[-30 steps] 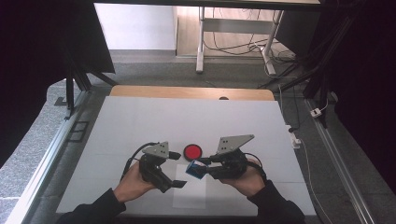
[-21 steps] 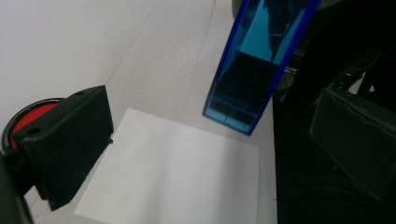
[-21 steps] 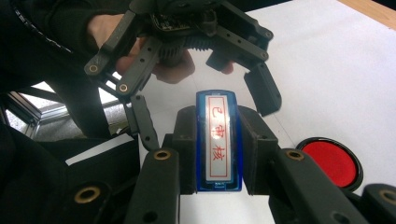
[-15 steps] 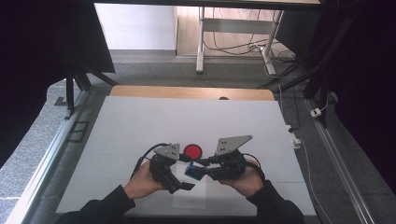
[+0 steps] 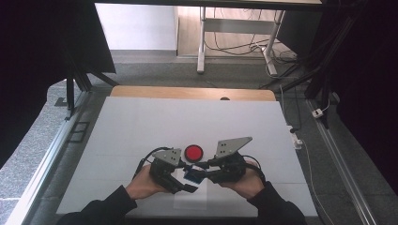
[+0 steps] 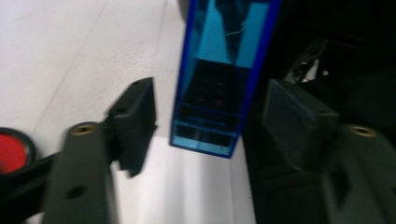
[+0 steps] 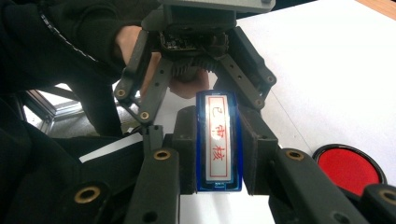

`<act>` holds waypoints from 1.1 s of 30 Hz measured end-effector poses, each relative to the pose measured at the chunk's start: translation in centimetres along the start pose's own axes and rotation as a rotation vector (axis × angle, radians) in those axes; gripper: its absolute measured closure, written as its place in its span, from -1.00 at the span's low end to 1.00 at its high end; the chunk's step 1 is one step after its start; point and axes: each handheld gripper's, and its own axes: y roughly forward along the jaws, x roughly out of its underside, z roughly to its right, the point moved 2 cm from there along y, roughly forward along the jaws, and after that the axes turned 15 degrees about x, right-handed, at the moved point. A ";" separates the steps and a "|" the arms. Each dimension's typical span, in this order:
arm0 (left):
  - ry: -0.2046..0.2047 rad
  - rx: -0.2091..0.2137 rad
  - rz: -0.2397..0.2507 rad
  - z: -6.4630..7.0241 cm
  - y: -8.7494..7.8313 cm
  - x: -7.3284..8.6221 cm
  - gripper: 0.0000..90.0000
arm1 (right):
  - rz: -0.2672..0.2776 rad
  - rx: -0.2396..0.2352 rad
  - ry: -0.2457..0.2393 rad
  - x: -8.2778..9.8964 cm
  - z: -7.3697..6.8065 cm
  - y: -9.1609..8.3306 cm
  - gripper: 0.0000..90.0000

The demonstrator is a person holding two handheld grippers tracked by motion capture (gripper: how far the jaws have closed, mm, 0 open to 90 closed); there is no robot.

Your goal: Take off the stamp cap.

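Stamp (image 7: pixel 218 140) — blue, translucent, with red characters on its white face — sits clamped between the right gripper's (image 5: pixel 201 174) jaws, above the white table (image 5: pixel 141 126) near its front edge. Left gripper (image 6: pixel 205 116) faces it, jaws apart, one on each side of the stamp's free end, not touching. Red disc (image 5: pixel 193 152) lies just behind both grippers.
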 end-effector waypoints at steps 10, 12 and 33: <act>0.014 0.035 0.016 0.0 -0.6 0.2 0.38 | 0.013 -0.030 0.011 -0.1 0.0 -0.3 0.57; 0.019 0.037 0.020 0.0 -0.6 0.3 0.42 | 0.018 -0.037 0.016 -0.1 0.1 -0.3 0.57; -0.023 0.087 0.039 -0.2 -0.9 0.5 0.53 | 0.037 -0.035 -0.017 -0.2 -0.2 -0.4 0.57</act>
